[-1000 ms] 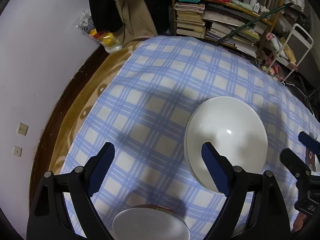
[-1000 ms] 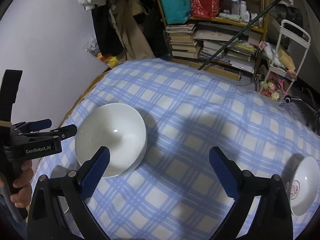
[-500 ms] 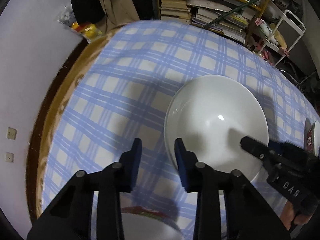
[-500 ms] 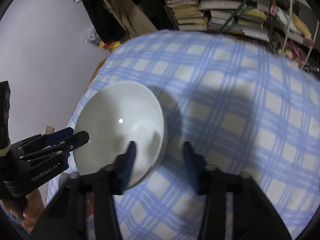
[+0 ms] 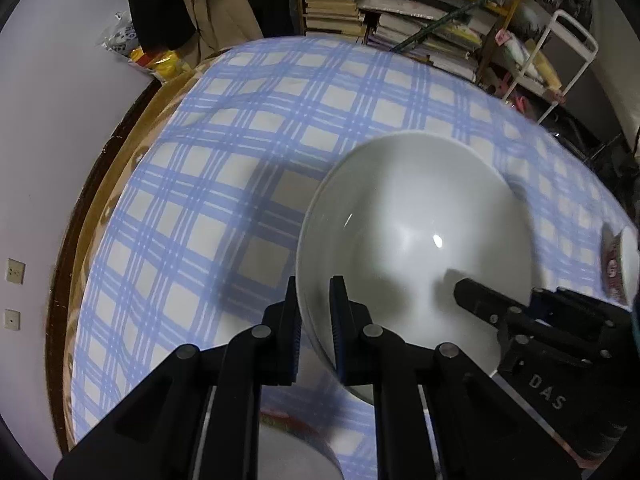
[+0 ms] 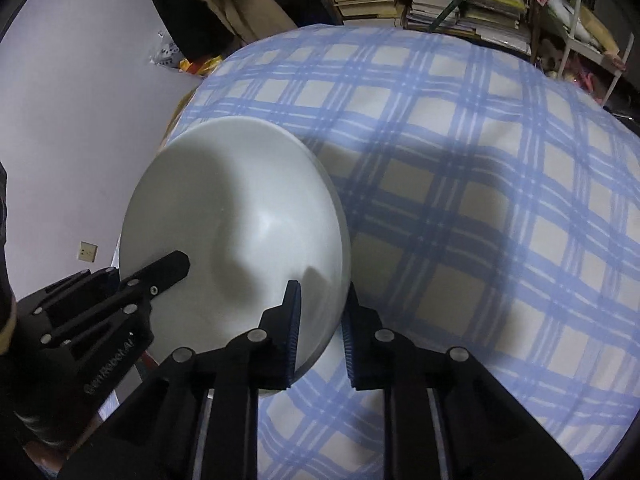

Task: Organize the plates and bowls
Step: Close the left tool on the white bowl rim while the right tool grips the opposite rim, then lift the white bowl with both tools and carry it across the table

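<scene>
A large white bowl [image 5: 420,220] [image 6: 240,200] sits on the blue checked tablecloth [image 5: 240,160]. My left gripper [image 5: 314,300] straddles its left rim, one pad outside the wall and one inside. Its jaws are closing and the pads press on the rim. My right gripper [image 6: 320,308] does the same on the opposite rim, jaws closing with the bowl's wall between the pads. Each view shows the other gripper across the bowl: the right gripper [image 5: 476,300] and the left gripper [image 6: 160,272]. A small red-patterned bowl [image 5: 300,440] lies partly hidden under my left gripper.
Another small patterned bowl [image 5: 624,264] stands at the right edge of the table. The table's wooden edge [image 5: 100,200] runs close to the wall on the left. Book shelves [image 5: 400,12] and a white rack [image 5: 568,52] stand beyond the far edge.
Both grippers stood wide open above the table; they have come down and narrowed onto opposite rims of the white bowl.
</scene>
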